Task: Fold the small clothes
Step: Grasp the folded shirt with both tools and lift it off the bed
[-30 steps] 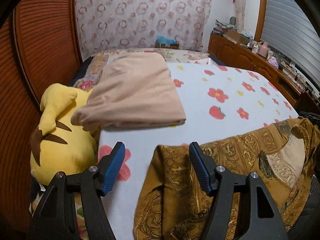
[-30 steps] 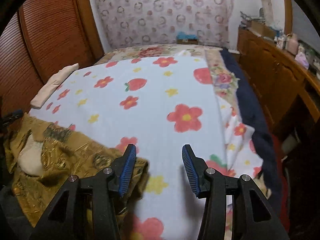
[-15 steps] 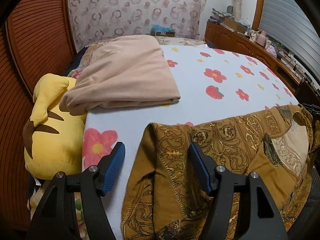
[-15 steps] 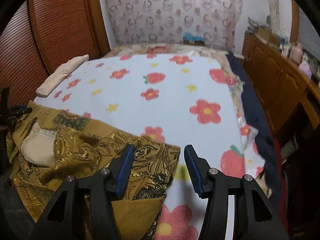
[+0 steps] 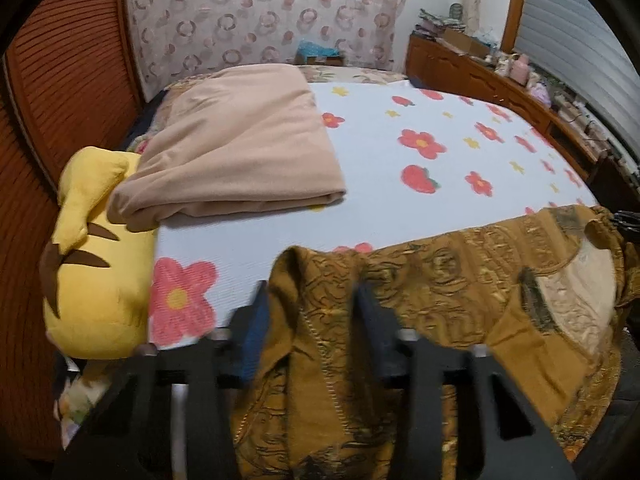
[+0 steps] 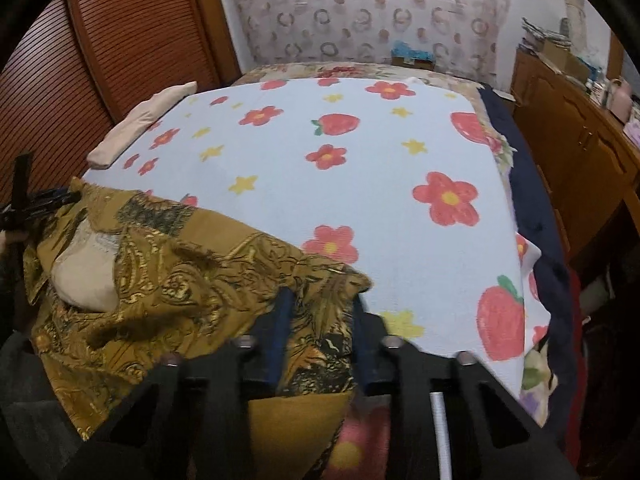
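Note:
A gold-brown patterned shirt [image 5: 460, 280] [image 6: 180, 280] lies spread across the near edge of the bed, its pale inner lining showing near the collar. My left gripper [image 5: 312, 308] has one end of the shirt bunched between its blue pads, and its jaws are closing on the cloth. My right gripper [image 6: 322, 312] holds the other end the same way, its jaws closing with the fabric filling the gap. In each wrist view the other gripper shows only as a dark sliver at the shirt's far end.
The bed wears a white blanket [image 5: 380, 208] [image 6: 360, 184] printed with red flowers and strawberries. A folded beige blanket [image 5: 240, 148] [image 6: 140, 124] and a yellow plush toy [image 5: 92, 264] lie on one side. A wooden cabinet [image 6: 580, 140] runs along the other.
Both grippers slid in over the shirt's ends and their jaws narrowed from wide open onto the cloth. The shirt edge now sits between each pair of pads.

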Available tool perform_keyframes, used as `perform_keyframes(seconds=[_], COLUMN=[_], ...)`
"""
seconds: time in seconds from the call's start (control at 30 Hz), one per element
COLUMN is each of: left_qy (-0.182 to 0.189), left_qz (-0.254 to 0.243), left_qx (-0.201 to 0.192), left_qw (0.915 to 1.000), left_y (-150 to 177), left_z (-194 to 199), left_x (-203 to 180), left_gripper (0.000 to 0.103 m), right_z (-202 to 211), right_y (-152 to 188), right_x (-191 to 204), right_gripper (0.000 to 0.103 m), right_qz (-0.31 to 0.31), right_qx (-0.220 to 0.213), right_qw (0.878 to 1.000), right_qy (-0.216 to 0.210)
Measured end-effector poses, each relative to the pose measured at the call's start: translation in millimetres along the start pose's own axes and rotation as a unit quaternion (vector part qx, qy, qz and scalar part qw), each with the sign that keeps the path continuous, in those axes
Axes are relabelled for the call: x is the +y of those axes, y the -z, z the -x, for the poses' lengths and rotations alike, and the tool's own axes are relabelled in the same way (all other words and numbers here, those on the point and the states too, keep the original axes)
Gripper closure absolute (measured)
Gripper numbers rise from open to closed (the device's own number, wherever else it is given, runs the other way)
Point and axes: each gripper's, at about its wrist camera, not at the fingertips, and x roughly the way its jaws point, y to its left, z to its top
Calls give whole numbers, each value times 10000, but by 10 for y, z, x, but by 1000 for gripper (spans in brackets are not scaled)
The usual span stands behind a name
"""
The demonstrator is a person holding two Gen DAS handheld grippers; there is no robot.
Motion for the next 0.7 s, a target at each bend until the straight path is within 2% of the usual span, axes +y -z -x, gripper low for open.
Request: perform_keyframes(seconds=[0.03,0.07,0.17,0.27,0.43,0.57,0.7], left_qy=[34,-41,111,329,538,464,394], left_qz=[22,66,72,76,-68,-151,-238], left_qx=[-70,-194,-857,-1487,-2370,-3017,-3486], left_qw=[10000,9998,9962,9883,9700,9522,9361], left_y=[-3,2,-12,-101,-364,-559,-721], left_z=[39,93,528,1088,1956,2508,2946], left_x=[-25,-45,-206,-333,-433,-432,-437], left_gripper=[90,93,94,94,94,94,94], right_z=[31,74,369,879,1817,2593,3175], right_y=[2,7,20,-44,-288,-490,-603], right_x=[5,18,76,210,369,463,540], right_gripper=[92,94,95,96,96,96,96], right_qz=[34,60,10,73,347,582,808], right_qx=[-27,-83,-590,-1178,-2035,-2711,-3153], right_qw=[10000,9999,9981,9929,9784,9605,9448], right_qy=[-36,-81,170,174,102,230,381])
